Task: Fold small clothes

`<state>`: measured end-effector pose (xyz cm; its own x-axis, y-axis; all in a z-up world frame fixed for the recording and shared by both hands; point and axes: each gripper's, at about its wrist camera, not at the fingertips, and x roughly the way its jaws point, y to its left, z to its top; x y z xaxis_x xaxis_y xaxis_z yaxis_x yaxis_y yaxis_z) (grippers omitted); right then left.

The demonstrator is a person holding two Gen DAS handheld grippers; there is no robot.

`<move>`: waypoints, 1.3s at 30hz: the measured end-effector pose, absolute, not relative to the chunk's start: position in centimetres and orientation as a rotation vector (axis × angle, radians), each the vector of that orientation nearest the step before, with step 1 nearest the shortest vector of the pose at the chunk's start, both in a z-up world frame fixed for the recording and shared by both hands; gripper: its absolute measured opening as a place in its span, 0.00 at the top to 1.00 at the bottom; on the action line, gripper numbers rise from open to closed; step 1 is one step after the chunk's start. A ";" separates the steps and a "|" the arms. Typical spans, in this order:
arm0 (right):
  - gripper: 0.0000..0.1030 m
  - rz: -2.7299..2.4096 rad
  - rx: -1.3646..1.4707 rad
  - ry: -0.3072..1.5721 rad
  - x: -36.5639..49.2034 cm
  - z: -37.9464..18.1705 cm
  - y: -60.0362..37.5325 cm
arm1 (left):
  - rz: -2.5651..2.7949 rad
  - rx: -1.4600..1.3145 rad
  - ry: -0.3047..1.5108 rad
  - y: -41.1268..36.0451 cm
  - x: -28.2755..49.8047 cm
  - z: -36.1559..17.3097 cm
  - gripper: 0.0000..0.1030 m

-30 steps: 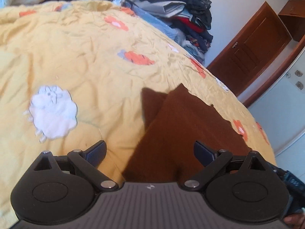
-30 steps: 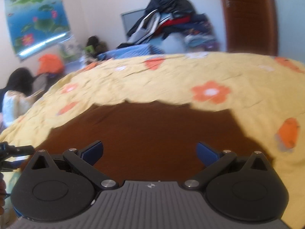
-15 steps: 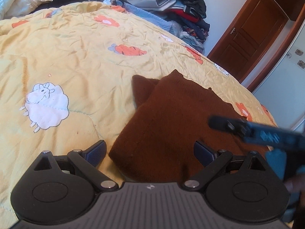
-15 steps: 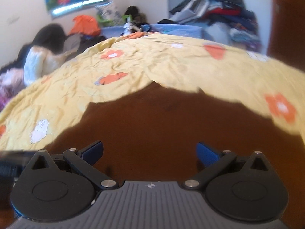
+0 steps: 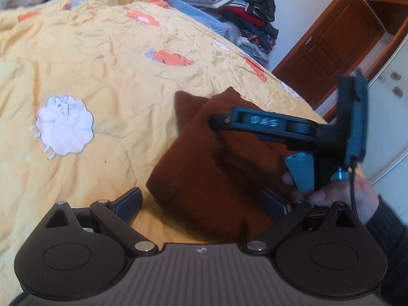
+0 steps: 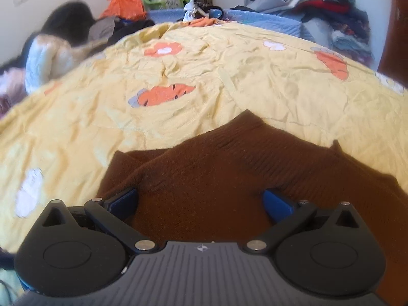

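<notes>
A dark brown knitted garment [image 5: 204, 178] lies folded on the yellow bedspread [image 5: 102, 76]. My left gripper [image 5: 201, 204] is open, its jaws wide apart at the garment's near edge, holding nothing. My right gripper [image 6: 201, 201] is open just above the brown garment [image 6: 216, 178], fingers spread over its folded layers. In the left wrist view the right gripper's body shows at the right, reaching over the garment, with a hand under it.
The bedspread [image 6: 204, 81] has orange carrot and white sheep patches. A pile of clothes [image 5: 242, 2] is stacked at the far side. A wooden door [image 5: 329, 51] stands at the right. More clutter and a white jacket [image 6: 48, 58] lie at the far left.
The right gripper has swung round and come in over the garment from the right. The left gripper has shifted slightly closer to the near edge. Both stayed open.
</notes>
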<state>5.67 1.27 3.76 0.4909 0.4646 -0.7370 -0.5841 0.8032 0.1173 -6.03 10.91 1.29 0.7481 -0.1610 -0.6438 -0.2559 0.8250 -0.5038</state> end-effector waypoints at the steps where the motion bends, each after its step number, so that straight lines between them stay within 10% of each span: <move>1: 0.00 0.637 -0.095 0.843 5.6 4.1 0.3 | 0.050 -0.629 0.734 11.1 -6.2 1.2 0.04; 14: 0.00 0.670 0.187 0.831 2.6 6.9 -9.3 | -0.161 -1.268 0.736 14.7 -6.5 -2.2 0.05; 21: 0.00 0.682 0.228 0.893 3.6 6.2 -8.0 | -0.036 -1.243 0.747 15.0 -5.4 -1.9 0.24; 24: 0.00 0.695 0.237 0.915 3.8 6.0 -7.2 | 0.005 -1.181 0.724 14.7 -5.3 -1.7 0.39; 27: 0.00 0.699 0.230 0.932 4.0 6.0 -6.4 | 0.067 -1.077 0.767 14.2 -4.5 -1.9 0.89; 39: 0.00 0.851 0.091 1.185 7.7 5.8 0.0 | 0.020 0.055 0.625 0.5 -5.6 3.2 0.95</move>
<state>7.67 -0.01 5.82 0.1124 0.6238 -0.7734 -0.5338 0.6944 0.4825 -5.61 0.47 3.18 0.8107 0.0352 -0.5844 -0.0022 0.9984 0.0570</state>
